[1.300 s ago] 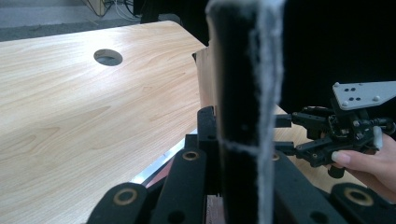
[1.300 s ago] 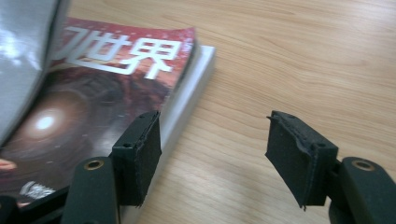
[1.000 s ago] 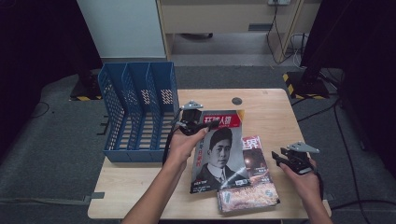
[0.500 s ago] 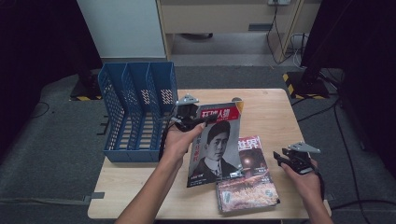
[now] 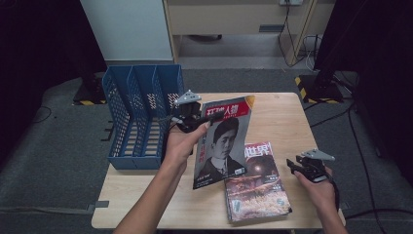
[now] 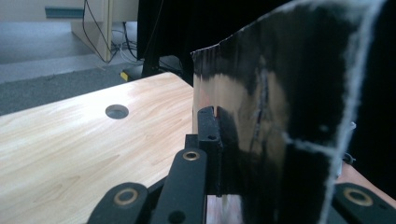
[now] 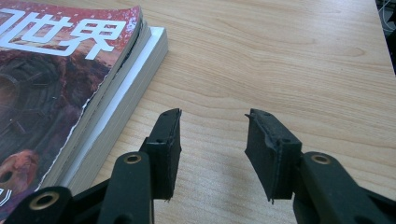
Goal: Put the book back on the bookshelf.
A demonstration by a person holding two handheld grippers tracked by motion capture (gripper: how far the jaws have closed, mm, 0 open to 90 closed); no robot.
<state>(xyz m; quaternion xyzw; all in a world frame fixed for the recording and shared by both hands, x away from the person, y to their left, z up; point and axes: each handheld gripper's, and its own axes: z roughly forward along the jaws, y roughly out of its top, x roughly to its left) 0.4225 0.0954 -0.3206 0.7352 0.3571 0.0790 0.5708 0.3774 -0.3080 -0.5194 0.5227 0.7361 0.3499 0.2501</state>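
The left tongs (image 5: 195, 118) pinch the top edge of a portrait magazine (image 5: 221, 144), lifted and tilted above the surface (image 5: 277, 114). The right tongs (image 7: 212, 126) sit open and empty beside the stacked magazines (image 5: 255, 187). The next move is probably to slide it upright into the blue file rack (image 5: 141, 117).

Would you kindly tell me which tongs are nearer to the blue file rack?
Left. The left tongs hold a magazine right beside the blue file rack; the right tongs sit across the table.
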